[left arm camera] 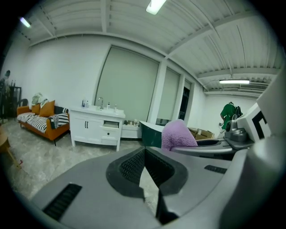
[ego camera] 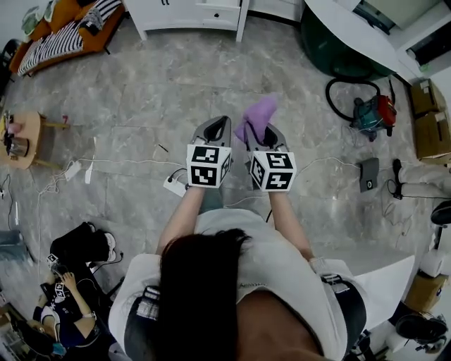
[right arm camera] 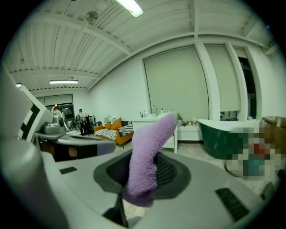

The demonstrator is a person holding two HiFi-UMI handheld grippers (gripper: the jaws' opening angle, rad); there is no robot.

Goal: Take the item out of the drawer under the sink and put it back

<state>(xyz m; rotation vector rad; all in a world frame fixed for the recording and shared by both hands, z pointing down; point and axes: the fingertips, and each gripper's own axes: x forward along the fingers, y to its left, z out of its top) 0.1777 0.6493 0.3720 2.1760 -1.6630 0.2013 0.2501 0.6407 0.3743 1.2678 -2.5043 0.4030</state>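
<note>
A purple fluffy cloth (ego camera: pixel 257 116) sticks up from my right gripper (ego camera: pixel 262 134), whose jaws are shut on its lower end. In the right gripper view the cloth (right arm camera: pixel 145 165) fills the gap between the dark pads and leans up to the right. My left gripper (ego camera: pixel 216 127) hangs beside it at the same height, shut and holding nothing; its pads (left arm camera: pixel 134 167) meet in a narrow V. The white sink cabinet (ego camera: pixel 190 14) stands far ahead across the floor, with one drawer (left arm camera: pixel 110 125) looking slightly pulled out.
A dark green bathtub (ego camera: pixel 331 49) stands at the far right, with a red and teal vacuum cleaner (ego camera: pixel 370 113) near it. An orange sofa (ego camera: pixel 63 32) is at the far left. Cables and a power strip (ego camera: pixel 173 185) lie on the floor. A seated person (ego camera: pixel 63 296) is at lower left.
</note>
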